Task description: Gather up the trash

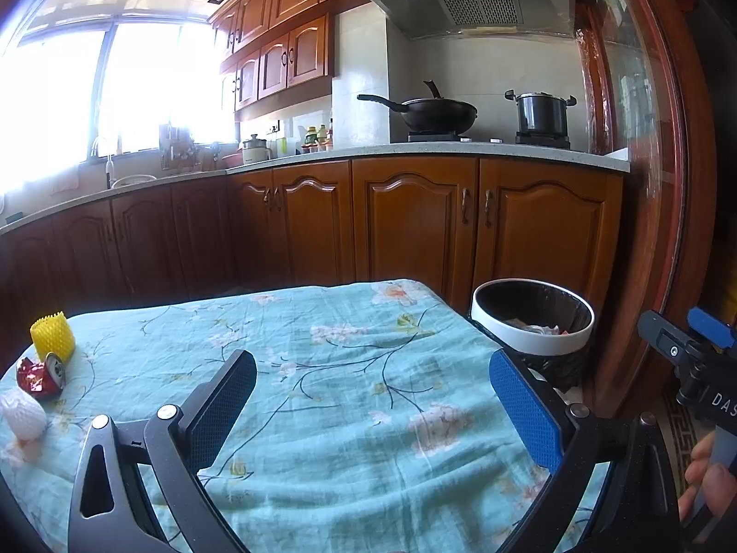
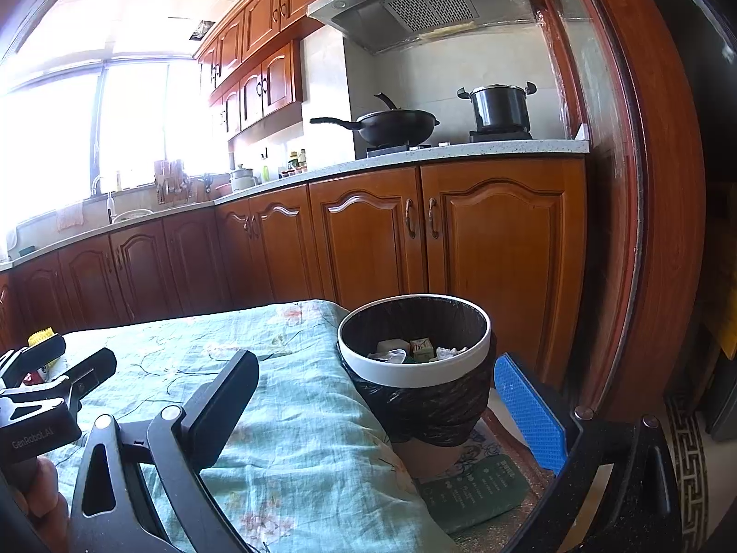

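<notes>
Left wrist view, near to far: left hand-held gripper [image 1: 373, 394] has its jaws spread wide, nothing between them, hovering over the counter [image 1: 350, 368] draped in a teal floral cloth. Remaining trash sits in a cluster at the counter's far-left corner, well off to the left of this gripper: white foam fruit net [image 1: 20, 414] nearest, then a crushed red can [image 1: 40, 375] lying on its side with its long axis roughly left-right and its silver end facing right, then a yellow foam fruit net [image 1: 53, 335] standing upright behind it. Items sit close together; can't tell if the can touches either net. White net is partly cut by the fisheye edge.

Right wrist view: right hand-held gripper [image 2: 375, 394] is also wide open and empty, positioned at the counter's right edge with the trash bin [image 2: 414, 371] just ahead. Bin has a black liner and white rim, stands off the counter's right side, already holds a few scraps, too small to identify. From here the left gripper blocks most of the trash cluster; only a bit of yellow shows.

Judgement: left hand is clearly nearer the trash, right hand nearer the bin. Next pick likely needs the left gripper swinging left, closing across the can's short axis.
</notes>
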Demonstrator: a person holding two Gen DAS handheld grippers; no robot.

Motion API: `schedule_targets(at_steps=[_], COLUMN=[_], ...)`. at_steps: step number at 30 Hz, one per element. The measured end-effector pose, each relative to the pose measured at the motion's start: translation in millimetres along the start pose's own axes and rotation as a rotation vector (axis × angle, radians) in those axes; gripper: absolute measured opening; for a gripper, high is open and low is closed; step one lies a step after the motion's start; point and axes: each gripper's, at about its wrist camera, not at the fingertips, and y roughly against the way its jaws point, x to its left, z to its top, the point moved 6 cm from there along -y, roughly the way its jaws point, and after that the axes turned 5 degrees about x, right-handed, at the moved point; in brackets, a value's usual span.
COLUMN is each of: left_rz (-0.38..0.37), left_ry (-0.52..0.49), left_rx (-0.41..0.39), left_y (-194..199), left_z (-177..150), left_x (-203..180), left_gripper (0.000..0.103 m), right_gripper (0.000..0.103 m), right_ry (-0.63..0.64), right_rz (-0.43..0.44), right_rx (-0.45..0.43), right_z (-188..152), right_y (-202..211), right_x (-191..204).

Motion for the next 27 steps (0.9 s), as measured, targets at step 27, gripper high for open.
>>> schedule_targets(at_steps=[27], left_rz=[-0.016], left_ry=[-0.006], left_rx=[0.0], left_y=[-3.8], left_z=[-1.6], left_x=[7.7], left_gripper=[0.102], right_gripper=[0.103], right_ry=[-0.009], right_rz=[0.007], right_rx=[0.003], right_z=[1.0], right_y=[0.3], right_x=[0.9])
